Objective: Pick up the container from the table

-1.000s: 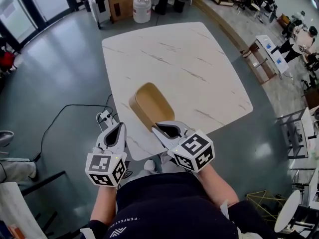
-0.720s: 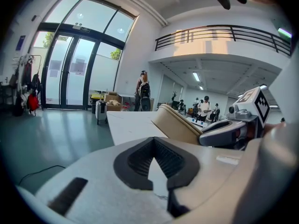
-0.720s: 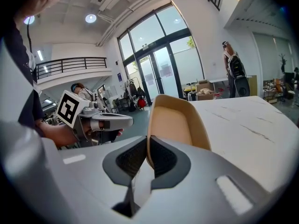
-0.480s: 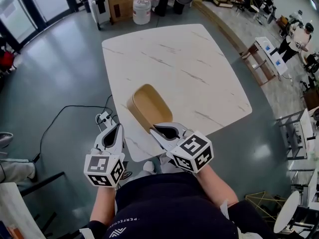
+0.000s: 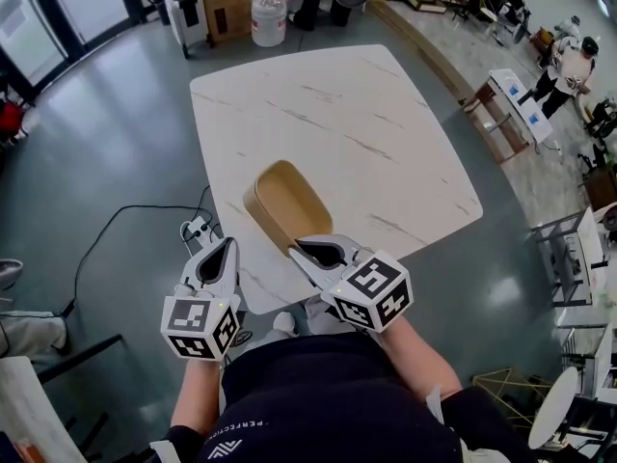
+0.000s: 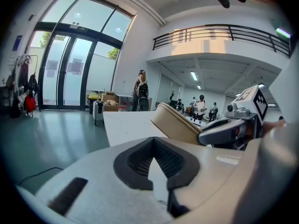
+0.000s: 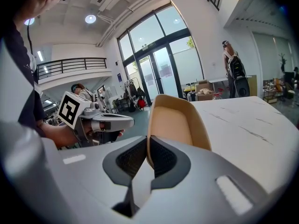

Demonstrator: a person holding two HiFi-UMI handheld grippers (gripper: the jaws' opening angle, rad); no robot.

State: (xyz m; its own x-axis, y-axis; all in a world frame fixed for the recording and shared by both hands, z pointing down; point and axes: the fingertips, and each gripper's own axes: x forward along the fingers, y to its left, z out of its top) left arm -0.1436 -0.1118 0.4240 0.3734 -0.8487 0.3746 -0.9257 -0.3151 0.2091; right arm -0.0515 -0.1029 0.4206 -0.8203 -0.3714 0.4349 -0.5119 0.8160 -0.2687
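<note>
A tan oval container [image 5: 287, 205] hangs tilted over the near part of the white marble table [image 5: 337, 104], its open side facing up and away from me. My right gripper [image 5: 297, 249] is shut on the container's near rim. In the right gripper view the pads pinch the thin wall of the container [image 7: 175, 122] at my right gripper [image 7: 147, 146]. My left gripper [image 5: 229, 242] hovers beside the table's near left edge, shut with nothing in it. In the left gripper view, my left gripper [image 6: 154, 141] has its pads meeting at the tip, with the container [image 6: 175, 122] to its right.
A cable and power strip [image 5: 198, 228] lie on the grey floor left of the table. A cardboard box [image 5: 229, 3] and a water jug [image 5: 267, 13] stand beyond the far edge. Small tables [image 5: 521, 104] and people are at the far right.
</note>
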